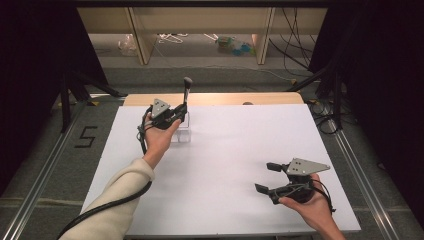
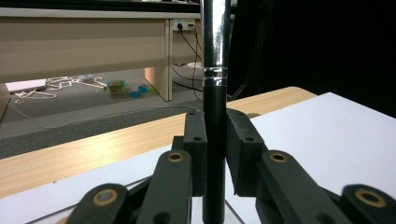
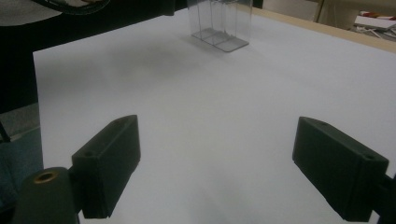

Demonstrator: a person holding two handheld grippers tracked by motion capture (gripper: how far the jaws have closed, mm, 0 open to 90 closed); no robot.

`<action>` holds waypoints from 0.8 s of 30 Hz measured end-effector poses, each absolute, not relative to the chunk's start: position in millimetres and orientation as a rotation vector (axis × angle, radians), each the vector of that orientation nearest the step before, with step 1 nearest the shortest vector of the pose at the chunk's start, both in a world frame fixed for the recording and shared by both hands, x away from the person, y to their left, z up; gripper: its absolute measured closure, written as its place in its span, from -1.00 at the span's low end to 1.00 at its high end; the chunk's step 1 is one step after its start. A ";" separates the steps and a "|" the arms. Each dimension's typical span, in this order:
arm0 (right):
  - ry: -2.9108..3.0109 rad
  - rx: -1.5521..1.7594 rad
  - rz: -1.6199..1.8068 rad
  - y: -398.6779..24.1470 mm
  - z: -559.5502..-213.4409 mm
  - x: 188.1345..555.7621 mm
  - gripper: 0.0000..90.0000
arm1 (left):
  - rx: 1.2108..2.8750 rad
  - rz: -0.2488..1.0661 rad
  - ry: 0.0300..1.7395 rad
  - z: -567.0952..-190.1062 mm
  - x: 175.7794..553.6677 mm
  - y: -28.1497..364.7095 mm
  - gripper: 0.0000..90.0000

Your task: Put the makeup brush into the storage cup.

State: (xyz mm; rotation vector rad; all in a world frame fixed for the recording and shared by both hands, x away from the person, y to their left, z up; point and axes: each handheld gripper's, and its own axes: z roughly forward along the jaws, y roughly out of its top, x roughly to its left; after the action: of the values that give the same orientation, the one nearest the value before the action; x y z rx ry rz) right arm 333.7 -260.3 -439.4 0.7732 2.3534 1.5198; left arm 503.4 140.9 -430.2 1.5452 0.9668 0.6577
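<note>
Makeup brush (image 2: 215,116): clamped upright in left gripper (image 2: 215,140), above clear organiser (image 1: 181,131). Right gripper (image 3: 217,158): held agape, nothing between.

A white sheet (image 1: 225,170) is covering nearly the whole worktop (image 1: 225,98), leaving a strip of pale wood showing along the far edge. A clear plastic holder (image 1: 182,131) with upright compartments is standing directly on the sheet, toward the far left part — its transparent walls are rising above a flat base. The rest of the sheet is lying smooth and flat
</note>
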 end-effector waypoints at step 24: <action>2.355 0.772 1.520 -260.3 -439.7 333.9 -0.64 | 1.548 0.651 0.976 -438.1 504.1 142.2 0.75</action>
State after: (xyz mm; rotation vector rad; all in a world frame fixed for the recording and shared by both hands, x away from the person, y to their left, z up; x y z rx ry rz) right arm 333.9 -260.3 -439.7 0.7722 2.3550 1.5202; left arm 504.1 142.2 -438.1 1.5483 0.9759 0.6513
